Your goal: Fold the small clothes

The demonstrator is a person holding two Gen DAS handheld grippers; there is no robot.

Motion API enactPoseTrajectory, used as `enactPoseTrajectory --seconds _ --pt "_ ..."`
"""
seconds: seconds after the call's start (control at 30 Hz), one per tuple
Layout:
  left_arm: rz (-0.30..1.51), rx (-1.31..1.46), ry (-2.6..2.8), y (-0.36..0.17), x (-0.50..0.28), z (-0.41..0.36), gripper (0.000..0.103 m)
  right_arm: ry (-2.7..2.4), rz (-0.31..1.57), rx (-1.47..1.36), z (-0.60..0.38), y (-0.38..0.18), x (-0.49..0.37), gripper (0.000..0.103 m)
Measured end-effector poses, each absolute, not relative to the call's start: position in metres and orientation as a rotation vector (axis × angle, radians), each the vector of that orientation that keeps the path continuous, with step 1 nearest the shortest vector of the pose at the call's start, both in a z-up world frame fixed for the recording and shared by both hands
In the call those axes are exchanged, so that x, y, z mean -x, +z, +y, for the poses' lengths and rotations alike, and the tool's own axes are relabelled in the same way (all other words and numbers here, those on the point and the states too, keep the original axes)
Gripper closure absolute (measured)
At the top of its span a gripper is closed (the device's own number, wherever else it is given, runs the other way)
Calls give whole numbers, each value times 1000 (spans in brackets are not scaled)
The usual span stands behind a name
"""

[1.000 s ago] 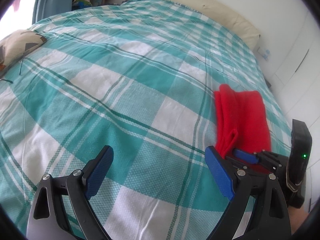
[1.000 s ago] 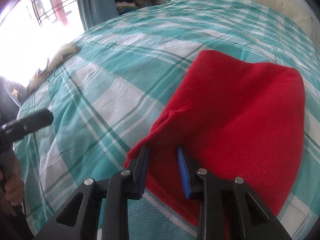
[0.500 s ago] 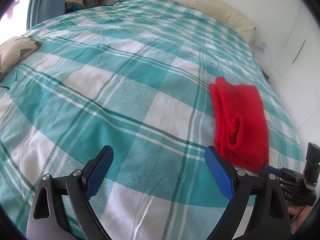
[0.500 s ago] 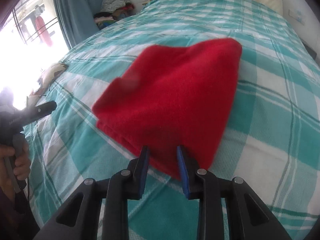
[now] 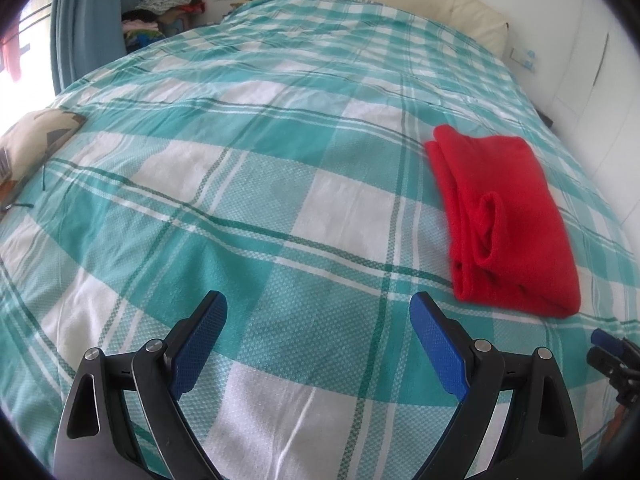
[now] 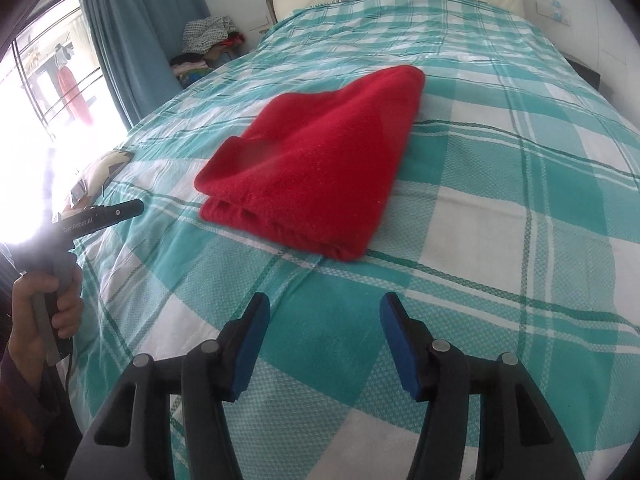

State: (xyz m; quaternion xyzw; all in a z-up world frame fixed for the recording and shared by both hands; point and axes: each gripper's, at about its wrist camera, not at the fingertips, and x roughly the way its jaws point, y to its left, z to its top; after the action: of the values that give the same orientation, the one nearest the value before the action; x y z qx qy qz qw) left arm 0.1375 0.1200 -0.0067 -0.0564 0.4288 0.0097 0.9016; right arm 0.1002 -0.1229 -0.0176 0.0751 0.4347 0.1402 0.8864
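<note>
Item: red garment (image 6: 316, 164), folded into a compact stack of layers, lying on the checked bedspread (image 5: 248, 184).

Location: ahead of the right gripper (image 6: 324, 340), apart from it; ahead and right of the left gripper (image 5: 318, 336).

Grippers: 2, both spread, holding nothing.

Risk, judged: the loose inner loop on the stack's left edge may spring open if a finger snags it.

window (image 6: 48, 80): overexposed | clothes pile (image 5: 164, 4): items too small to tell
</note>
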Motion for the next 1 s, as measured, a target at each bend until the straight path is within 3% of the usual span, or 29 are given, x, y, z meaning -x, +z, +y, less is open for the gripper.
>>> enactPoseTrajectory --seconds 0.13,0.3,0.5,0.77,0.93,0.97,1.0 --pt "898 86 33 -12 -138 116 9 275 895 -180 -132 -20 -98 45" --pt "924 77 3 -16 -139 108 9 253 888 -209 -143 -25 -100 28" --pt "1002 354 -332 -6 -188 77 6 225 847 -350 -174 -17 -134 28" --pt "1061 76 -173 -21 -272 6 6 297 862 -638 -194 -19 -245 27" --pt "1107 132 -184 -39 -277 17 2 357 963 -669 -169 -40 -290 28" --pt "1110 151 -191 -41 -275 19 3 351 977 -623 -160 -42 -294 32" --pt "1110 163 -193 -43 -274 20 13 334 983 -545 -150 -41 -297 42"
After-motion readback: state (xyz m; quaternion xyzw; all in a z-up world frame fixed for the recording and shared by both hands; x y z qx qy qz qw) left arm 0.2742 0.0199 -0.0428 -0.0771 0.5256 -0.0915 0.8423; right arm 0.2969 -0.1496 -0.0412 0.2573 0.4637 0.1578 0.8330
